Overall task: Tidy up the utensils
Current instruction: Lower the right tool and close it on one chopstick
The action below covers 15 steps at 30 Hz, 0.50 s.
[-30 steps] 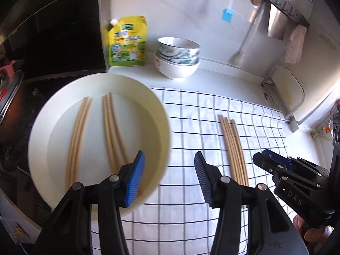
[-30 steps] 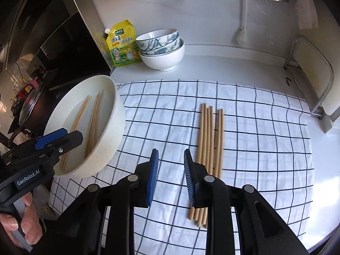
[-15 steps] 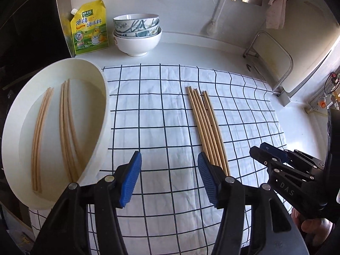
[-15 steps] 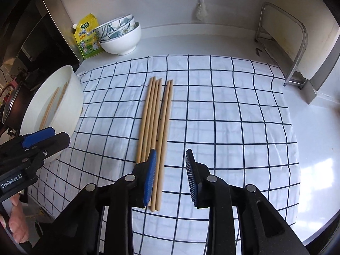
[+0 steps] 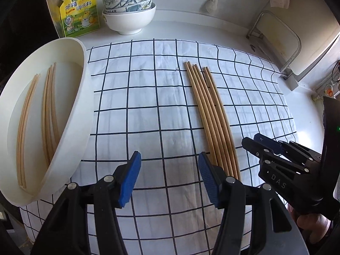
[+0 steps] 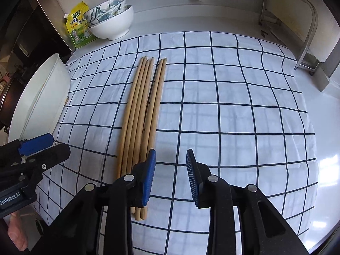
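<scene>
A: Since a second ago both views have swung off the white basin and squared up on the checked cloth. The loose chopsticks, six by count, lie mid-cloth, ends pointing near to far.

B: And the basin?

A: At the cloth's left edge, tilted, with four or five chopsticks already inside. So sorting looks partly done and the next pick is probably lining up.

B: State of the tools?

A: Left hand-held gripper spread wide, empty, just left of the bundle's near ends. Right hand-held gripper has parted wider than before, empty, its left pad over those same ends.

B: Room to move?

A: Bare cloth right of the bundle and between bundle and basin. Stacked bowls and a yellow pouch sit far left on the worktop, well clear. A rack stands far right. The cloth's near edge is close under both tools.
</scene>
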{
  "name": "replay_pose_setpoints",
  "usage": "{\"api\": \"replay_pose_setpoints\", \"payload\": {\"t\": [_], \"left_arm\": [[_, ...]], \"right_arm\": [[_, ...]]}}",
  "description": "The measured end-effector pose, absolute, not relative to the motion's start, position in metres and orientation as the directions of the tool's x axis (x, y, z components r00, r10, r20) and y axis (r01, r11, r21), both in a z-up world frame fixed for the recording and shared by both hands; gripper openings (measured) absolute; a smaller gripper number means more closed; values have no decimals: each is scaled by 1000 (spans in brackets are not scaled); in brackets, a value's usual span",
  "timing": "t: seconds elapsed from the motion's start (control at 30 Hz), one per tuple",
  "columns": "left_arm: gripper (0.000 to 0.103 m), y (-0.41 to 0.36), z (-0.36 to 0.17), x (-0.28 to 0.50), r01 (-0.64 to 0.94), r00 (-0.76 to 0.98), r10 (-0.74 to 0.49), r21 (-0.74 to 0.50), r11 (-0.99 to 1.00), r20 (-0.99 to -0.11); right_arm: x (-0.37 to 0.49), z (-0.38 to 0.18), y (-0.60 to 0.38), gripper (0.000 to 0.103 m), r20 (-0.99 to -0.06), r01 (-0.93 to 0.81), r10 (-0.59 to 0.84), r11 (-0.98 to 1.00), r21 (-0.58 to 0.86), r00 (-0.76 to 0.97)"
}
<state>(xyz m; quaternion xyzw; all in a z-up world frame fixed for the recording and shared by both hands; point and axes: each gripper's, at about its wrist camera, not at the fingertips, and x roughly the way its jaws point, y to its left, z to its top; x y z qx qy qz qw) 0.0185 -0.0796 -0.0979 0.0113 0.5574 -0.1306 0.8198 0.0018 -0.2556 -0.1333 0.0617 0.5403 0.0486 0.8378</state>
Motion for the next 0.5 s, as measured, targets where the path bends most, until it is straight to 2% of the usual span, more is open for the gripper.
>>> {"api": "replay_pose_setpoints", "payload": {"t": [0.5], "left_arm": [[60,-81,-108,28,202,340,-190,-126,971,-921]], "right_arm": [[14,-144,-245,31,-904,-36,141,990,138,405]]}}
